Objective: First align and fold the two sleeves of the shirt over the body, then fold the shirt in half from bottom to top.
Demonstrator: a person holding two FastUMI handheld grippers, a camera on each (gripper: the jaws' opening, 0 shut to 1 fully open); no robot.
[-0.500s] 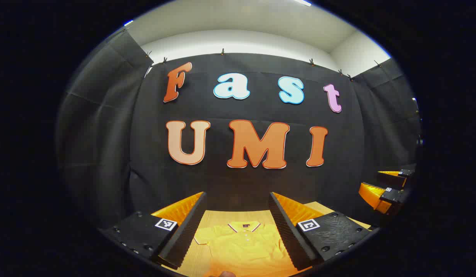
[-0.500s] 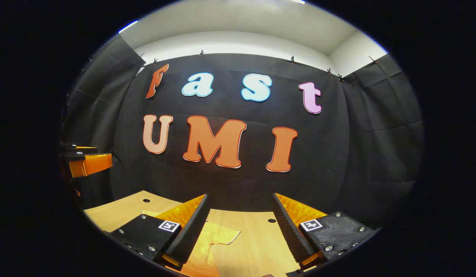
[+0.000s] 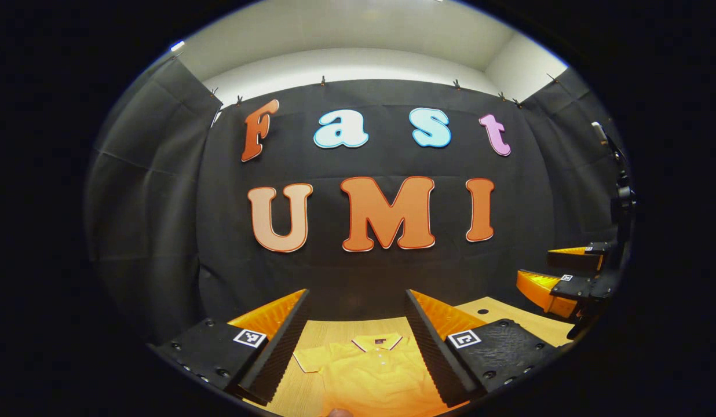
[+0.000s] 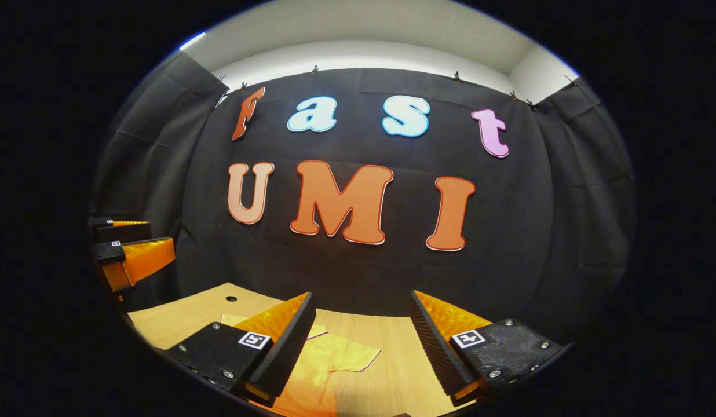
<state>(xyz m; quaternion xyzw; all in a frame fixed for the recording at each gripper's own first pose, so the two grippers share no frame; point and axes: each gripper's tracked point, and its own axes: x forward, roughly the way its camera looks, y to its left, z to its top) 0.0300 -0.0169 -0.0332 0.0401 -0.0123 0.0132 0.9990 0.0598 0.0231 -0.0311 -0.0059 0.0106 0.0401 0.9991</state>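
while the shirt (image 3: 369,370) lies flat on the table (image 4: 184,315), collar toward the wall and long axis running away, both the left hand-held gripper (image 3: 355,330) and right hand-held gripper (image 4: 361,336) hover above it with fingers apart.

A recording booth: black cloth walls (image 3: 155,191) clipped around a wooden table (image 4: 178,315).

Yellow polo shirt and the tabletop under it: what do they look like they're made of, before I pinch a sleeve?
The yellow polo shirt looks like a soft matte knit, probably cotton: it lies limp, its sleeve creased, with a striped-edged collar and button placket. The tabletop looks like pale wood or wood-look laminate: fine straight grain, smooth low sheen, round drilled holes. I can't tell solid wood from veneer.
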